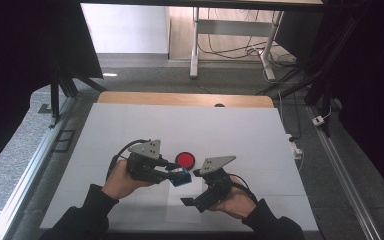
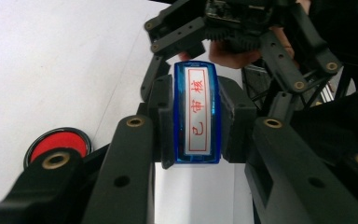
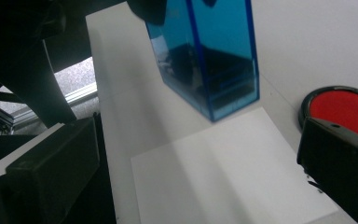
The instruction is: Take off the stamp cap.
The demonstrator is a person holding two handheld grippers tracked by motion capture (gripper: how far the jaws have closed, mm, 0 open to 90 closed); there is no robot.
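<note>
A clear blue stamp (image 2: pixel 196 112) with a white label in red characters is clamped between the black jaws of my left gripper (image 1: pixel 179 176). It hangs just above a white sheet of paper (image 3: pixel 228 172), base down, and appears as a blue block (image 3: pixel 209 51) in the right gripper view. My right gripper (image 1: pixel 191 187) faces it from the right with its jaws spread wide and nothing between them. A round red ink pad (image 1: pixel 185 159) lies on the table just behind the stamp.
The white table top (image 1: pixel 130 130) stretches far back to a wooden edge (image 1: pixel 185 99). Beyond stand desk legs and loose cables on the floor (image 1: pixel 240 50). An aluminium rail (image 1: pixel 35 160) runs along the left side.
</note>
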